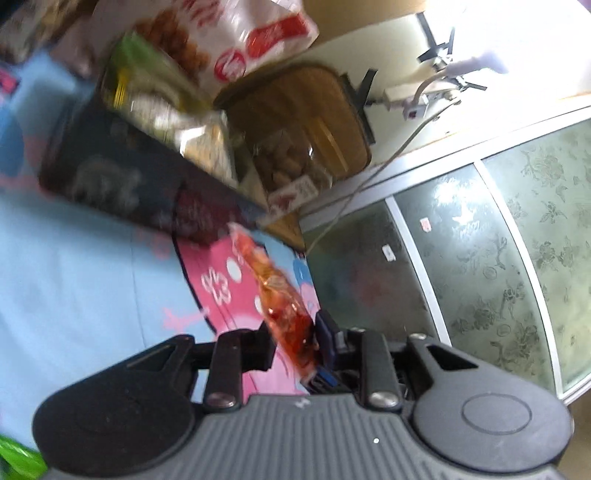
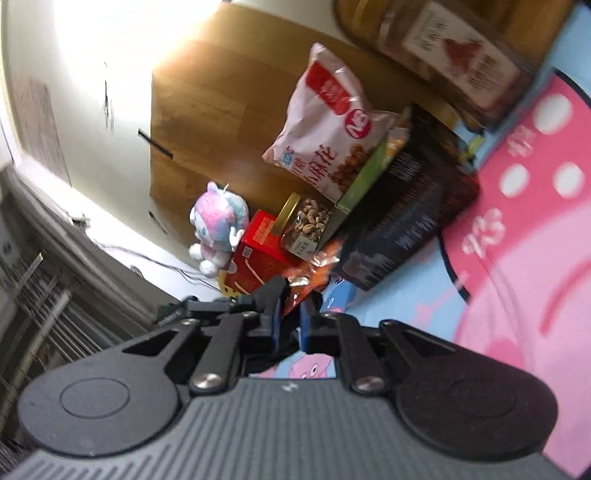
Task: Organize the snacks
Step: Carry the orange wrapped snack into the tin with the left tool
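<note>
Left wrist view: your left gripper, low centre of the frame, is clamping an orange-red snack packet between its pads. The packet is sticking up and leftward out of the jaws, above a pink and blue cartoon sheet. Everything is motion-blurred.

Beyond the packet, across the upper left, a dark box is lying on the sheet with a green box leaning on it. A white snack bag is sitting at the top edge, with a clear nut container with wooden lid at upper centre. Patterned frosted glass doors are filling the right side.

Right wrist view: your right gripper, centre of the frame, is closed on a crinkly orange wrapper, which is bunching just above the blue pads.

Further out, at centre, you are seeing a red carton, a jar of nuts and a plush toy at its left. The white snack bag is standing above, the dark box at its right. Whether both grippers are sharing one packet cannot be told.
</note>
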{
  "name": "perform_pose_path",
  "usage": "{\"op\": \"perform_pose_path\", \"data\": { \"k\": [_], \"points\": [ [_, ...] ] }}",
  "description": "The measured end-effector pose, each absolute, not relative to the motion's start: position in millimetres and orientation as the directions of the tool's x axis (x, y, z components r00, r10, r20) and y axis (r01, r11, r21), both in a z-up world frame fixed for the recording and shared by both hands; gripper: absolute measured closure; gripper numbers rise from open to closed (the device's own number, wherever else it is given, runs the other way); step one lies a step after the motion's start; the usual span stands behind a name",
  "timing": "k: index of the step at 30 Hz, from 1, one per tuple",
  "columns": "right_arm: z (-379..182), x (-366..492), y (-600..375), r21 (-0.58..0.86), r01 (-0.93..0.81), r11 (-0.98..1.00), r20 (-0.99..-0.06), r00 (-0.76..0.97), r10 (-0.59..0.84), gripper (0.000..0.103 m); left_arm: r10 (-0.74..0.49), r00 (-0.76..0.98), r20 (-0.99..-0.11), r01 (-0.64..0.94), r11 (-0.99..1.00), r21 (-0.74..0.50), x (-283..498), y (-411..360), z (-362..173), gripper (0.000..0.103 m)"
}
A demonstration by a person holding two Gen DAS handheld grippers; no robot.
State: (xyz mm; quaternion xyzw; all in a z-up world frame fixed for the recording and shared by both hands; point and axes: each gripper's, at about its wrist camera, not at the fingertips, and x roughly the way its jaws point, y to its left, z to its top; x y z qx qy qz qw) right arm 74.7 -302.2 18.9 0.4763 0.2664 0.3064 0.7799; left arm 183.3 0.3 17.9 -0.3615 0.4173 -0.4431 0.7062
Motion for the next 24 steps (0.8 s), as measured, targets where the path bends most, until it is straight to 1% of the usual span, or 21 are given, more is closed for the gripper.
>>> {"op": "perform_pose_path", "data": {
  "k": [4,8,11,15,16,18,19,20,22,23,24],
  "points": [
    [30,101,-294,0.868,-0.276,0.414,-0.139,0.665,0.734,0.093,-0.917,0.300,-0.262,0.372,0.365,-0.853,198,11,36,0.081],
    [34,135,-283,0.833,-0.300,0.465,-0.166,0.665,0.728,0.093,-0.896,0.348,-0.275,0.387,0.405,-0.828,219,21,49,0.081],
    [33,155,-272,0.796,-0.306,0.523,-0.203,0.678,0.707,0.093,-0.866,0.390,-0.313,0.395,0.465,-0.792,238,21,55,0.081],
    [29,179,-251,0.694,-0.290,0.659,-0.297,0.718,0.630,0.093,-0.793,0.454,-0.406,0.402,0.589,-0.701,261,13,59,0.079],
    [30,182,-245,0.652,-0.287,0.702,-0.322,0.733,0.599,0.092,-0.770,0.470,-0.432,0.402,0.622,-0.672,266,9,59,0.077],
    [30,185,-229,0.531,-0.290,0.797,-0.363,0.772,0.522,0.084,-0.710,0.512,-0.483,0.393,0.694,-0.604,275,2,59,0.072],
    [30,184,-222,0.469,-0.284,0.837,-0.375,0.794,0.479,0.078,-0.668,0.544,-0.508,0.384,0.737,-0.557,277,-2,59,0.066],
    [30,183,-218,0.426,-0.276,0.862,-0.383,0.807,0.448,0.071,-0.607,0.588,-0.535,0.370,0.790,-0.489,278,-6,61,0.057],
    [29,178,-214,0.362,-0.262,0.895,-0.389,0.829,0.401,0.066,-0.501,0.671,-0.547,0.348,0.864,-0.365,275,-11,64,0.043],
    [28,175,-216,0.364,-0.266,0.893,-0.386,0.829,0.404,0.066,-0.465,0.704,-0.537,0.345,0.885,-0.314,271,-12,66,0.043],
    [29,173,-219,0.378,-0.269,0.886,-0.382,0.827,0.414,0.066,-0.455,0.718,-0.528,0.349,0.890,-0.293,268,-10,68,0.043]
  ]
}}
